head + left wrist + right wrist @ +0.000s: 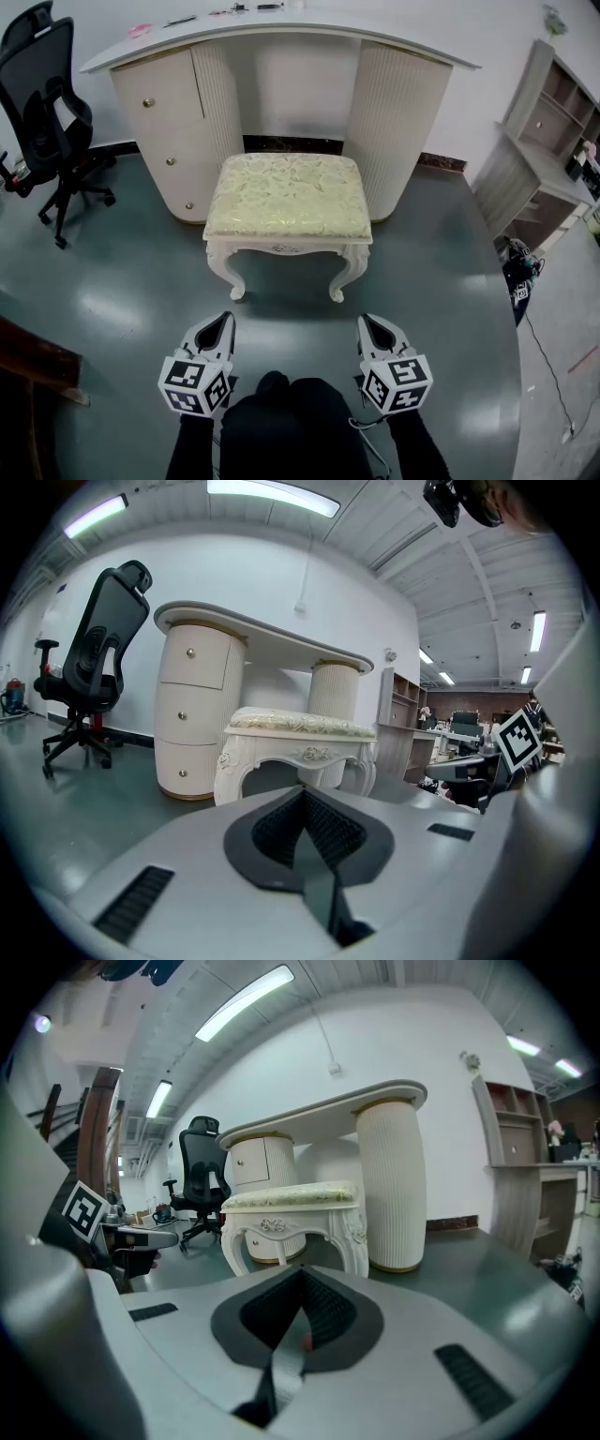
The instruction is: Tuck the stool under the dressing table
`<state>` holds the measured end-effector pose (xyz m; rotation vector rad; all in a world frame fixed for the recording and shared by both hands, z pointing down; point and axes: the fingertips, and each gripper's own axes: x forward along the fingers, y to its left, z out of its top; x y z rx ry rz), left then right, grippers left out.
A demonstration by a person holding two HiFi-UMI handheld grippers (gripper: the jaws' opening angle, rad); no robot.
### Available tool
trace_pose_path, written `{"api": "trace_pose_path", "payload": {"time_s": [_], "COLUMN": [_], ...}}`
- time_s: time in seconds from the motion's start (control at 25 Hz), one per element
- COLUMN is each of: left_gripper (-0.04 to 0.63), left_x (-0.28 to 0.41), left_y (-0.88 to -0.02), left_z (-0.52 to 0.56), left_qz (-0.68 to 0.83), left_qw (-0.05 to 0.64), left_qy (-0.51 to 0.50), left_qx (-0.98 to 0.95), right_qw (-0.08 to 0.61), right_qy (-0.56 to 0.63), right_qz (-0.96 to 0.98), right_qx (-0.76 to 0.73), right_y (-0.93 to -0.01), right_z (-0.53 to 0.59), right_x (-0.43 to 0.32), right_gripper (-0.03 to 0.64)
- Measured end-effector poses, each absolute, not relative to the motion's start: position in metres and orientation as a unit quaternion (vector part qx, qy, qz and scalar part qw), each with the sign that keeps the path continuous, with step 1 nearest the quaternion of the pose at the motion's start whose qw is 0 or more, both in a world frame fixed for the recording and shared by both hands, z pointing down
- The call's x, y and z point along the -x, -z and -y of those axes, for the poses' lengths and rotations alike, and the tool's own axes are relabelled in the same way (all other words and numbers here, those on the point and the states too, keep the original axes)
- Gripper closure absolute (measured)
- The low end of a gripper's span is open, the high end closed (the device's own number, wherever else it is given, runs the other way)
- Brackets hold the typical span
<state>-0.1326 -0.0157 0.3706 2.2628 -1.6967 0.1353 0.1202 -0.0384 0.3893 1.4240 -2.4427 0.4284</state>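
Observation:
A cream stool (287, 195) with a pale floral cushion and carved curved legs stands on the floor, its back part between the two pedestals of the white dressing table (281, 42). Its front half sticks out. My left gripper (223, 321) and right gripper (369, 323) hang side by side a little in front of the stool's front legs, touching nothing. Both are shut with nothing held. The left gripper view shows the stool (298, 726) ahead of the left gripper (302, 792). From the right gripper (302, 1271) the stool (292, 1198) also lies ahead.
A black office chair (47, 103) stands at the far left. A grey shelf unit (544, 141) lines the right wall, with cables (544, 347) on the floor below it. A dark wooden edge (37, 361) juts in at the lower left. Small items lie on the tabletop.

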Motion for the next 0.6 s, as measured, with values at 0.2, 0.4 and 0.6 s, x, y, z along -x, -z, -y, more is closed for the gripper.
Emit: {"api": "trace_pose_path", "payload": {"time_s": [0.2,0.4,0.6], "left_gripper": [0.588,0.588,0.588], "left_x": [0.143,0.156,0.165], "left_y": [-0.386,-0.406,-0.422], "left_z": [0.019,0.038,0.057], "left_qz": [0.596,0.599,0.601], "left_qw": [0.171,0.19,0.204], "left_qy": [-0.058,-0.067,-0.07], "left_qx": [-0.783,-0.775,-0.77], "right_qw": [0.152,0.169,0.177], "right_qy": [-0.171,-0.177,-0.166], "right_qz": [0.832,0.821,0.813], "right_qx": [-0.505,-0.516,-0.529], "right_y": [-0.405,-0.417,-0.423], "right_z": [0.041,0.063,0.087], "right_x": [-0.126,-0.124,-0.12], "right_gripper": [0.614,0.614,0.614]}}
